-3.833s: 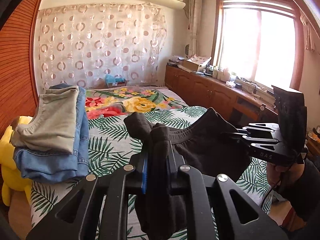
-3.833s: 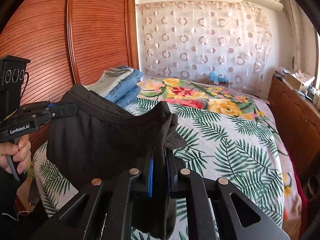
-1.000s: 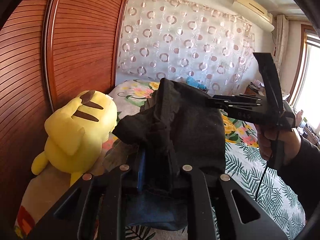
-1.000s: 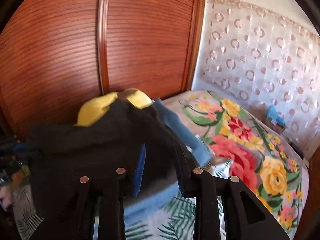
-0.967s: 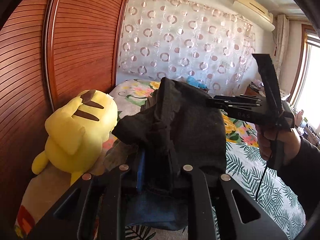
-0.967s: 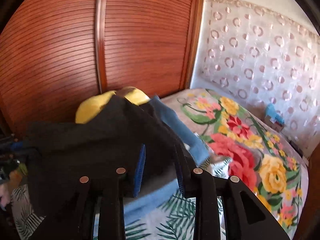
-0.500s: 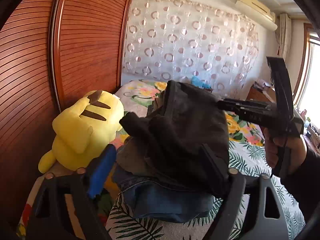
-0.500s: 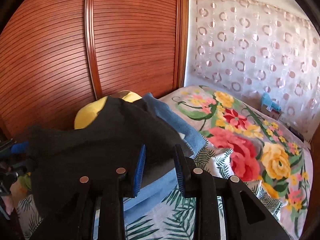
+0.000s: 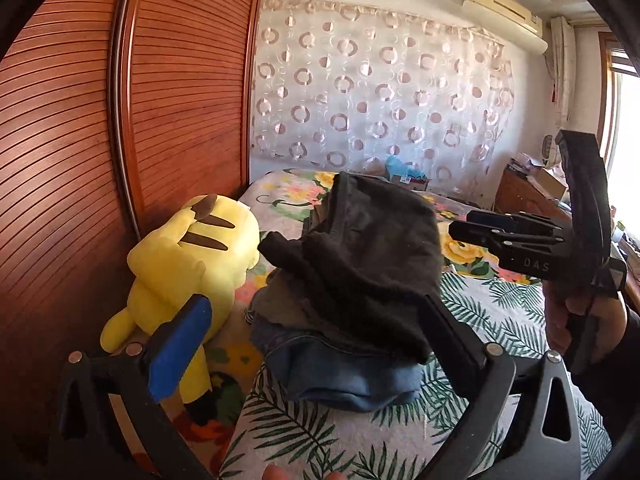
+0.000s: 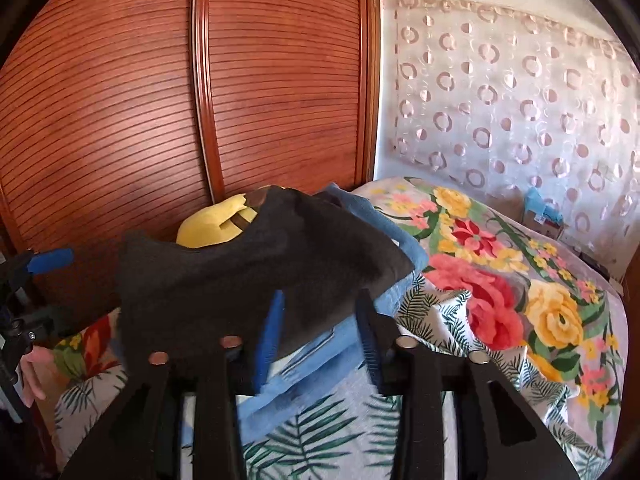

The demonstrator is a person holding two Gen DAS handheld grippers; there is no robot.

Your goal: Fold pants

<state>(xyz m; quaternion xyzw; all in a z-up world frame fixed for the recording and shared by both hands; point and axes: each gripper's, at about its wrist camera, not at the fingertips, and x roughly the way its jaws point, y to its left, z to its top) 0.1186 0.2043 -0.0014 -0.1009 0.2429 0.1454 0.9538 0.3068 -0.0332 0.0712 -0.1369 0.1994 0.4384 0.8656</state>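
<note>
floral bed (image 9: 500, 312), black pants (image 9: 372, 264) on jeans (image 9: 344, 376), left gripper (image 9: 316, 320) spread, right gripper (image 10: 320, 320) opening, free

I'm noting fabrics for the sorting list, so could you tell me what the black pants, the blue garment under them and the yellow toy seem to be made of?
Black pants: soft matte knit, probably cotton jersey or fleece; it slumps in rounded folds.
Blue garment: likely denim; faded blue, with thick, stiff folded edges.
Yellow toy: plush, short fuzzy pile, stuffed and rounded.
</note>
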